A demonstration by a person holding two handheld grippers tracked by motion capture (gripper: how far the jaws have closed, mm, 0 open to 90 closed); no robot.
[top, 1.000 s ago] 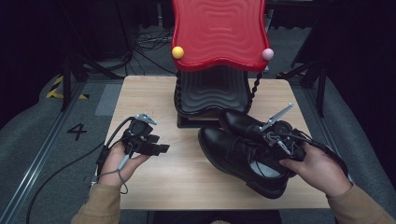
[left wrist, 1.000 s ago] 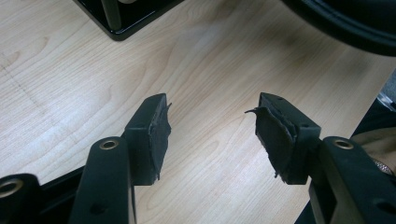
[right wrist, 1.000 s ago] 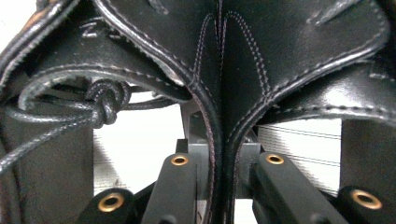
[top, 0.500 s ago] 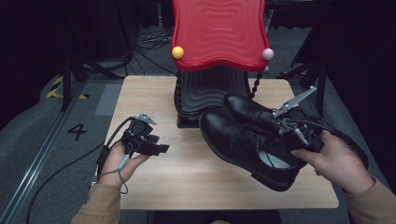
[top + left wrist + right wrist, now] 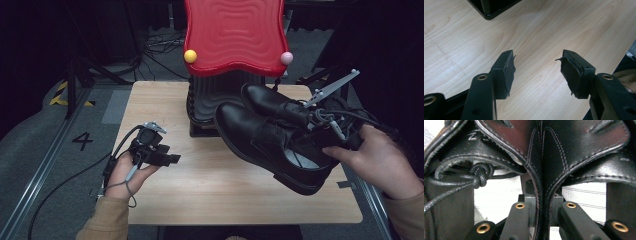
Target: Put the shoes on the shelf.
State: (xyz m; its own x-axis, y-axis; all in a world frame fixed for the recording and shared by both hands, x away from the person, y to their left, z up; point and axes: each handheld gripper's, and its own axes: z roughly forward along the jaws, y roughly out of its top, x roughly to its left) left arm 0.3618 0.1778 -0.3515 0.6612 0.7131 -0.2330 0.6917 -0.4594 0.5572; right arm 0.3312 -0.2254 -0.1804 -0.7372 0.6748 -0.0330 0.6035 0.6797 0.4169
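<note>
High view: your right claw (image 5: pixel 320 122) carries both shoes (image 5: pixel 272 137) off bench (image 5: pixel 225 185), near red rack (image 5: pixel 232 35); placing looks left.
Left gripper view: left claw (image 5: pixel 536 68) released, empty, bare bench beneath.
Right gripper view: jaws clenched on two shoe collars (image 5: pixel 541 182), pressed together between them.

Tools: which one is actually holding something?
The right tool, clamped on the inner edges of both black shoes; the left tool sits open over bare table.
</note>
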